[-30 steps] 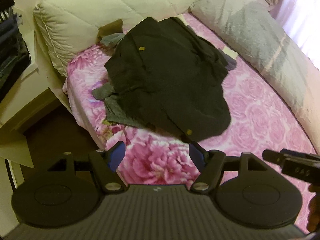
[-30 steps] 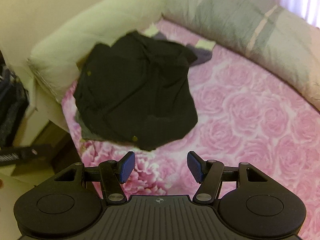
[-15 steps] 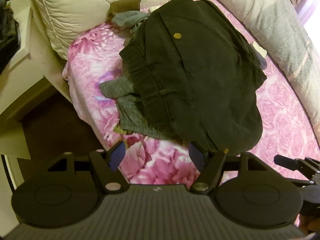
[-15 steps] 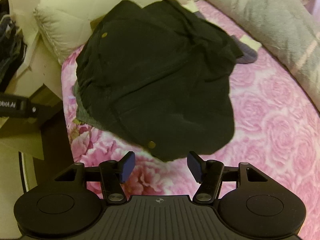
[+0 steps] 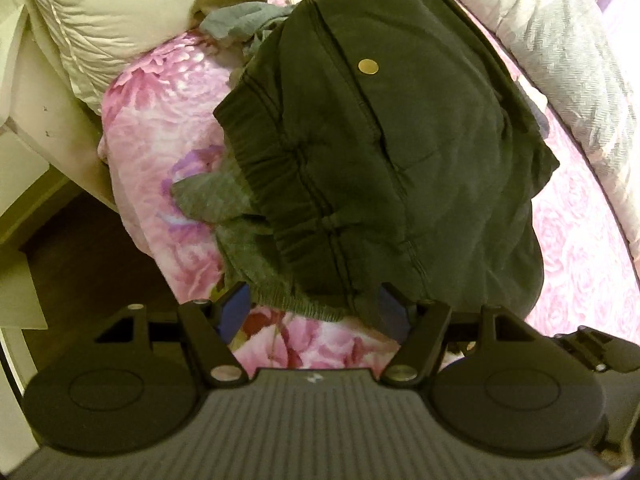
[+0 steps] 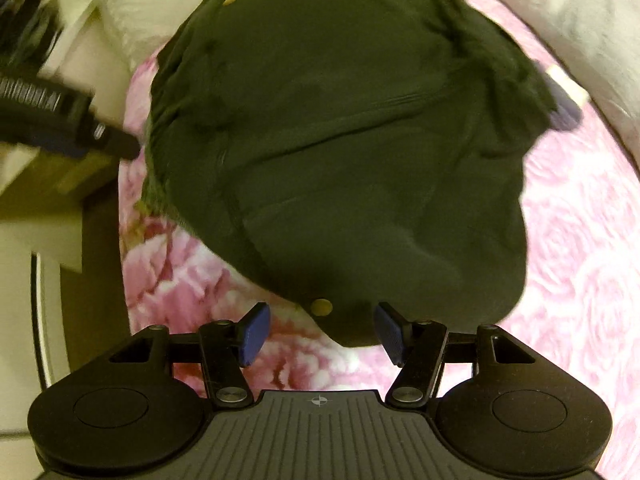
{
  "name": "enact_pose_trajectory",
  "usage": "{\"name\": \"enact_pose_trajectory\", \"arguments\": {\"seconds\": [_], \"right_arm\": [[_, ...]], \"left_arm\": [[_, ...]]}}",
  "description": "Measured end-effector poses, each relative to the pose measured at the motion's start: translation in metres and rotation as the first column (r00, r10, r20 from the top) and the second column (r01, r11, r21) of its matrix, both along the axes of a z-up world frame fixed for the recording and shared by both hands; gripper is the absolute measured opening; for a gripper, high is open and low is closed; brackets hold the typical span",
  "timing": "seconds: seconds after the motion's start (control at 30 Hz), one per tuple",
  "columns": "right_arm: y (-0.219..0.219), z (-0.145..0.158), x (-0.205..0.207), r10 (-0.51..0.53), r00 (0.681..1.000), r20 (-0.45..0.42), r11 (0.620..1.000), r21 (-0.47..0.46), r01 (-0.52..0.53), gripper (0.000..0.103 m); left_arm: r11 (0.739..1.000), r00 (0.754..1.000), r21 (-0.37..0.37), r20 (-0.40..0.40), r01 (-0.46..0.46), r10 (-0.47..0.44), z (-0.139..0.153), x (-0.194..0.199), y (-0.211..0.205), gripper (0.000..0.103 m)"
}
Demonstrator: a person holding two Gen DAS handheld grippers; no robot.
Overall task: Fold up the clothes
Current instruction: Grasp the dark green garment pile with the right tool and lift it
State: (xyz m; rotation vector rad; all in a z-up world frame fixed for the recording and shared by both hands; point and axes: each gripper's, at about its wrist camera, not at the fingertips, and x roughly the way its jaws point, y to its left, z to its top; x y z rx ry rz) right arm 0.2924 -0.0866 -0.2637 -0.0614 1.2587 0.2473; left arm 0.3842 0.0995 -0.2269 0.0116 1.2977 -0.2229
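A dark, almost black garment [image 5: 380, 152] with an elastic waistband and brass snap buttons lies in a heap on the pink rose-print bed cover [image 5: 160, 120]; it fills the right wrist view too [image 6: 340, 140]. Under its left side lies a grey-green garment [image 5: 236, 236]. My left gripper [image 5: 314, 312] stands open over the near hem, its blue pads on either side of the cloth edge without pressing it. My right gripper [image 6: 320, 332] is open too, its jaws straddling the near corner with a brass snap [image 6: 321, 306]. The left gripper's body [image 6: 60, 120] shows at the left there.
A cream quilted pillow [image 5: 116, 12] lies at the bed's head and a grey-and-white striped pillow [image 5: 568, 72] along the far right. The bed edge drops to a dark floor [image 5: 80, 264] at left, beside pale furniture [image 5: 24, 160]. The right gripper's tip [image 5: 592, 350] shows at lower right.
Both grippers have come down and forward toward the dark garment, which now looms much larger. Their jaws have stayed open, and now bracket its near edge.
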Motion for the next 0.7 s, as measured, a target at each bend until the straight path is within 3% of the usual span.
{"name": "enact_pose_trajectory", "arguments": {"seconds": [0.13, 0.27, 0.33, 0.47, 0.57, 0.63, 0.7], "right_arm": [[0.025, -0.017, -0.001, 0.138, 0.988, 0.069, 0.985, -0.116, -0.130, 0.061], [0.053, -0.038, -0.002, 0.289, 0.950, 0.116, 0.936, -0.245, -0.254, 0.061], [0.056, -0.040, -0.002, 0.325, 0.938, 0.124, 0.921, -0.268, -0.283, 0.031], [0.028, -0.011, -0.002, 0.206, 0.963, 0.175, 0.972, -0.147, -0.181, 0.015], [-0.012, 0.023, -0.001, -0.021, 0.988, 0.154, 0.997, 0.078, 0.009, 0.012], [-0.042, 0.047, -0.004, -0.184, 0.975, 0.124, 0.959, 0.240, 0.150, 0.012], [-0.072, 0.072, -0.009, -0.334, 0.939, 0.084, 0.877, 0.393, 0.277, 0.011]], "left_arm": [[1.000, 1.000, -0.016, 0.005, -0.014, 0.014, -0.007, 0.010, 0.001, 0.066], [1.000, 0.999, -0.012, 0.016, -0.028, 0.028, -0.008, 0.015, 0.003, 0.066], [0.999, 0.999, -0.007, 0.025, -0.032, 0.032, -0.004, 0.016, 0.004, 0.064], [0.999, 0.996, -0.008, 0.078, -0.036, 0.037, 0.019, 0.018, 0.008, 0.064], [0.999, 0.989, -0.011, 0.144, -0.032, 0.033, 0.044, 0.017, 0.012, 0.064], [0.999, 0.981, -0.015, 0.190, -0.031, 0.033, 0.064, 0.014, 0.014, 0.064], [0.999, 0.973, -0.027, 0.228, -0.031, 0.036, 0.085, 0.011, 0.014, 0.064]]}}
